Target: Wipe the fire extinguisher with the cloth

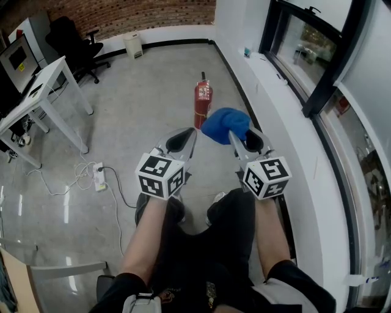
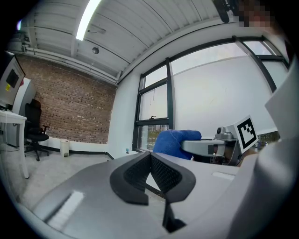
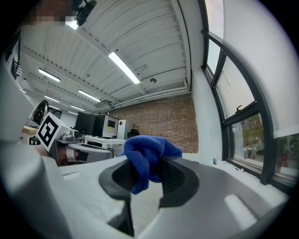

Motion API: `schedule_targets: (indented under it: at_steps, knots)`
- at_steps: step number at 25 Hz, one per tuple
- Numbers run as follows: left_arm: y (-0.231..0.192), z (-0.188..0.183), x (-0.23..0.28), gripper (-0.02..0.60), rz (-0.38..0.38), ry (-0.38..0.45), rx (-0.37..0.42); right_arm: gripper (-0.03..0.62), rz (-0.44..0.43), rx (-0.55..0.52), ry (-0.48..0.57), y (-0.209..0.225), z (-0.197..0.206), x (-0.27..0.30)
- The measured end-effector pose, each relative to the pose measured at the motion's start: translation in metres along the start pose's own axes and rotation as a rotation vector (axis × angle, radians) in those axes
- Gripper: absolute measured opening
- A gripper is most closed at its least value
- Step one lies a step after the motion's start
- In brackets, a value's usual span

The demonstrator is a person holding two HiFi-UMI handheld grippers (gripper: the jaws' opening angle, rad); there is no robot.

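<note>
We see one red metal fire extinguisher (image 1: 203,101) on open grey floor (image 1: 153,85) beside the white window ledge (image 1: 269,85). Our right tongs (image 3: 149,164) clamp one blue cloth (image 3: 148,151); our left tongs (image 2: 150,158) sit closed, empty.

My cloth (image 1: 225,124) was bright blue. The fire extinguisher (image 1: 203,101) was red with a black top. My left claw (image 1: 192,130) and right claw (image 1: 233,135) were grey with black cross-hatched pads (image 2: 166,174), their cubes (image 1: 160,175) patterned in black-and-white squares. The floor (image 1: 146,85) was pale grey, the far wall (image 1: 122,15) red-brown brick.
</note>
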State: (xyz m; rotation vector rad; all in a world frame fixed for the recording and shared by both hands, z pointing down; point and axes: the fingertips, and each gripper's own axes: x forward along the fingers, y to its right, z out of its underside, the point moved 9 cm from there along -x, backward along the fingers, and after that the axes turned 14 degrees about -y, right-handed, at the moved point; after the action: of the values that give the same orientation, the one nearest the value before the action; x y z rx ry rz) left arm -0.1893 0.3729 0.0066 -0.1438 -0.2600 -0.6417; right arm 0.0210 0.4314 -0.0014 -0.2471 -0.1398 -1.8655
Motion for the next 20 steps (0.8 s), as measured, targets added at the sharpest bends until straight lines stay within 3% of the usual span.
schedule_targets:
  at_steps: [20]
  knots:
    - [-0.009, -0.008, 0.017, 0.006, 0.003, -0.008, 0.033, 0.107, 0.021, -0.012, 0.012, 0.011, -0.010, 0.006]
